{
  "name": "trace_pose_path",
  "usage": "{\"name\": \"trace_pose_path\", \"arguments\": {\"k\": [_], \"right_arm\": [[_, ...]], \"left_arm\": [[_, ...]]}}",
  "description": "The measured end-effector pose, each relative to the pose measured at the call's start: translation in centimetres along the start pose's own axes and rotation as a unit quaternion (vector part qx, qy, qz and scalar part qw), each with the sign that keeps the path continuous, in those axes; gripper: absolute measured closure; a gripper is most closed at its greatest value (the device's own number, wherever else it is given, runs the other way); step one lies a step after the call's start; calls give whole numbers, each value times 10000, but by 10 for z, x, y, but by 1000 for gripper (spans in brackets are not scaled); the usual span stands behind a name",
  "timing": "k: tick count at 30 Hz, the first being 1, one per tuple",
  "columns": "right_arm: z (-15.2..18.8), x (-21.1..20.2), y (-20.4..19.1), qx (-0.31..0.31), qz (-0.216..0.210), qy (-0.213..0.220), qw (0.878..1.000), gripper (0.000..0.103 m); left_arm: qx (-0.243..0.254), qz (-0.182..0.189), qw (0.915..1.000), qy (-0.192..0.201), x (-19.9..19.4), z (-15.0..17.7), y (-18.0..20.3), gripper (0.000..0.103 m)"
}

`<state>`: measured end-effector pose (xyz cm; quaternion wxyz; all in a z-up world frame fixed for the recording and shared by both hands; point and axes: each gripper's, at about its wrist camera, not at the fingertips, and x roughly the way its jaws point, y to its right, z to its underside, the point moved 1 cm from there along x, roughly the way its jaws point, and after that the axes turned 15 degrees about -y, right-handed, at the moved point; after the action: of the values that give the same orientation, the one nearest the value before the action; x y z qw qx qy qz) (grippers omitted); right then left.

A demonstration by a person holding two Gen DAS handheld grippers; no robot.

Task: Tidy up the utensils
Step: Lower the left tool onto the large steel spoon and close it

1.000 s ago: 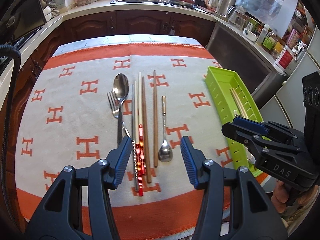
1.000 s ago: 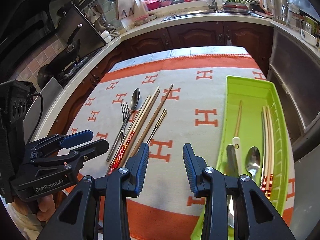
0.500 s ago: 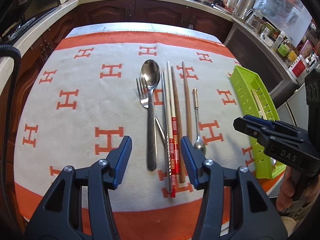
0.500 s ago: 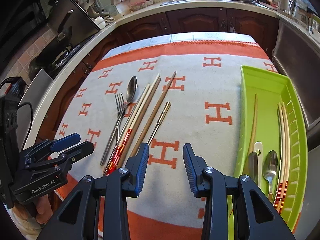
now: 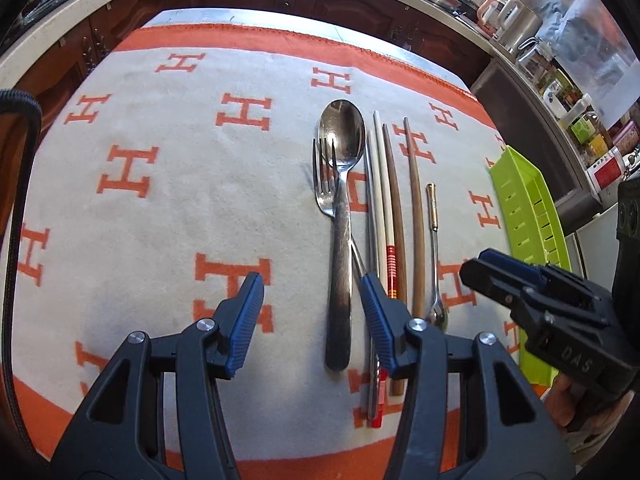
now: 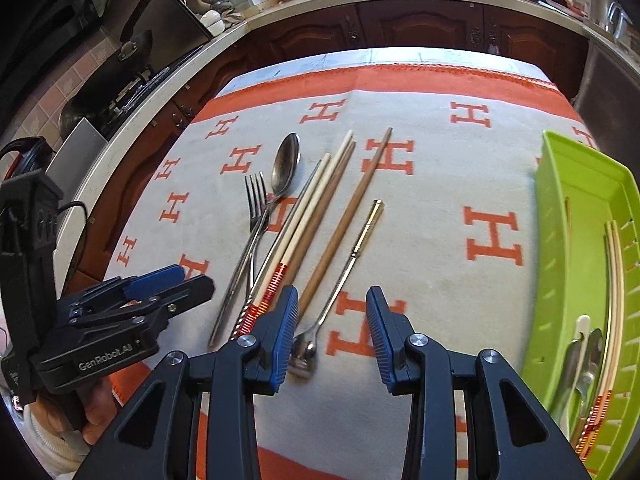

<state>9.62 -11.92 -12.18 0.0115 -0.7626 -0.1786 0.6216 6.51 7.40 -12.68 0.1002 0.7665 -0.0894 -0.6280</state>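
A row of utensils lies on the H-patterned cloth (image 5: 168, 216): a fork (image 5: 323, 188), a large spoon (image 5: 340, 248), red-banded pale chopsticks (image 5: 383, 208), brown chopsticks (image 5: 416, 216) and a small gold-handled spoon (image 5: 435, 256). My left gripper (image 5: 312, 320) hovers open, and the large spoon's handle shows between its fingers. My right gripper (image 6: 332, 332) is open just above the small spoon (image 6: 344, 272), whose bowl lies by its left fingertip. Each gripper shows in the other's view: left gripper (image 6: 192, 280), right gripper (image 5: 476, 266).
A lime-green tray (image 6: 552, 200) at the cloth's right edge holds pale chopsticks (image 6: 614, 264), a spoon and other cutlery. The same tray (image 5: 520, 184) shows in the left wrist view. Kitchen counters, dark cabinets and a stove surround the table.
Both grippers have sunk toward the cloth and closed in on the utensil row. The left gripper now frames the large spoon's handle instead of the chopsticks. Jaw widths look unchanged.
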Motion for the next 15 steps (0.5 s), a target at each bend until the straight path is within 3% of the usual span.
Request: {"name": "trace_pose_path", "arguments": {"k": [8, 15], "right_arm": [[-4, 6, 1, 58, 41, 8, 10000, 67], [-12, 5, 3, 117, 10, 109, 9999, 67]], "left_arm": [[152, -66, 9996, 225, 3, -33, 15, 60], [503, -136, 9983, 250, 12, -64, 39, 81]]}}
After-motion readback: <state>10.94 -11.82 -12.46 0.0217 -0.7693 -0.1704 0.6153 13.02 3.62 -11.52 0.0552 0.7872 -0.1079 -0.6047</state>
